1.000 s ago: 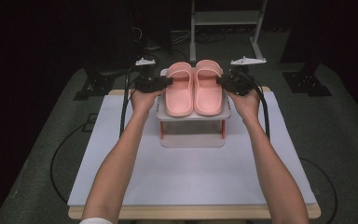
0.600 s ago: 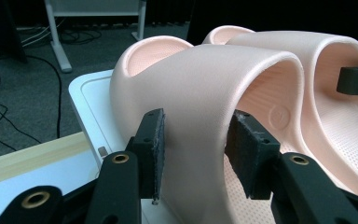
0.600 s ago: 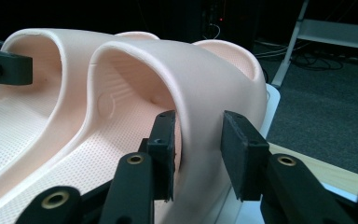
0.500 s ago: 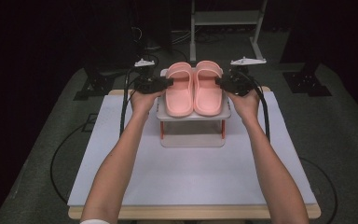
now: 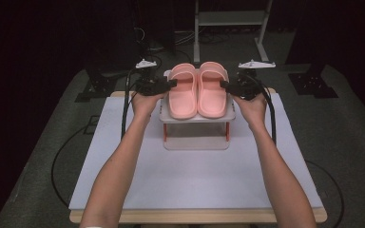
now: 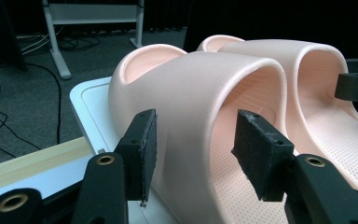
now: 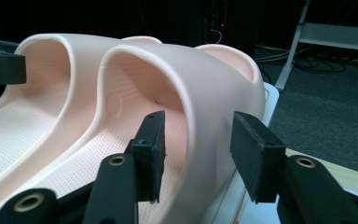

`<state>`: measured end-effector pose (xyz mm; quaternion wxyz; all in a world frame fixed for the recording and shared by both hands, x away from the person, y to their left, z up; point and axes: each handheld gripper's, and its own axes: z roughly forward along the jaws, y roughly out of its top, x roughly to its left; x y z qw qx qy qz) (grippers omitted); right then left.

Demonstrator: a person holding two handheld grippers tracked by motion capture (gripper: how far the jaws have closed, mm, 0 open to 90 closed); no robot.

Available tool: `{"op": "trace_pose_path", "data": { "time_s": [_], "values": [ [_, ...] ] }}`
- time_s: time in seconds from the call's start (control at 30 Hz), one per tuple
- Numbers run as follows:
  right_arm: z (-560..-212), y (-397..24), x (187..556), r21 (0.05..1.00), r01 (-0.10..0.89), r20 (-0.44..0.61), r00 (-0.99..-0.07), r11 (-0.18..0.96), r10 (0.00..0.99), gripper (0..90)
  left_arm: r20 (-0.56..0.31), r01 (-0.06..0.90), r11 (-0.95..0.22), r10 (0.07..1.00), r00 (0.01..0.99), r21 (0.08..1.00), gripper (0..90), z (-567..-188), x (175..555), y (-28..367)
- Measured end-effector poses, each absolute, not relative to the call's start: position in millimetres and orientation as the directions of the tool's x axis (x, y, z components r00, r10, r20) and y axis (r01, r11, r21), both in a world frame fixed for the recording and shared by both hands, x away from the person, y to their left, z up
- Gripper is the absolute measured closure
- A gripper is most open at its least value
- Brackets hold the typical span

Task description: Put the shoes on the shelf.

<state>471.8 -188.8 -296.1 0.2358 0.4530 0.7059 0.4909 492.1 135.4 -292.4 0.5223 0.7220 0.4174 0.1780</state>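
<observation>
Two slippers sit side by side on the top of a small rack (image 5: 197,118), which stands on a mat (image 5: 195,180) toward the far middle of the tabletop (image 5: 199,216). The left slipper (image 5: 183,92) touches the right slipper (image 5: 212,90) along their inner edges. The left claw (image 5: 173,83) sits at the outer left side of the left slipper, the right claw (image 5: 223,85) at the outer right side of the right one. A stand (image 5: 230,19) lies far behind on the floor.

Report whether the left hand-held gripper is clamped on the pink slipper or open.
Open. The left hand-held gripper straddles the strap of the pink rubber slipper; its jaws have just been opening, with gaps at both pads.
</observation>
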Motion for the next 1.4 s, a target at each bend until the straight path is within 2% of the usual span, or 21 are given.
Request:
{"op": "trace_pose_path", "data": {
  "time_s": [0.77, 1.4],
  "values": [
    [-293.9, -198.4, 448.5, 0.916, 0.384, 0.102, -0.509, 0.119, 0.854, 47.7, -0.168, 0.397, -0.105, 0.786, 0.595, 0.912, 40.8, -299.6, 470.5, 144.2],
    [-301.2, -201.9, 432.5, 0.92, 0.373, 0.103, -0.531, 0.123, 0.841, 45.3, -0.163, 0.374, -0.103, 0.772, 0.614, 0.922, 38.5, -302.0, 453.9, 151.4]
  ]
}}
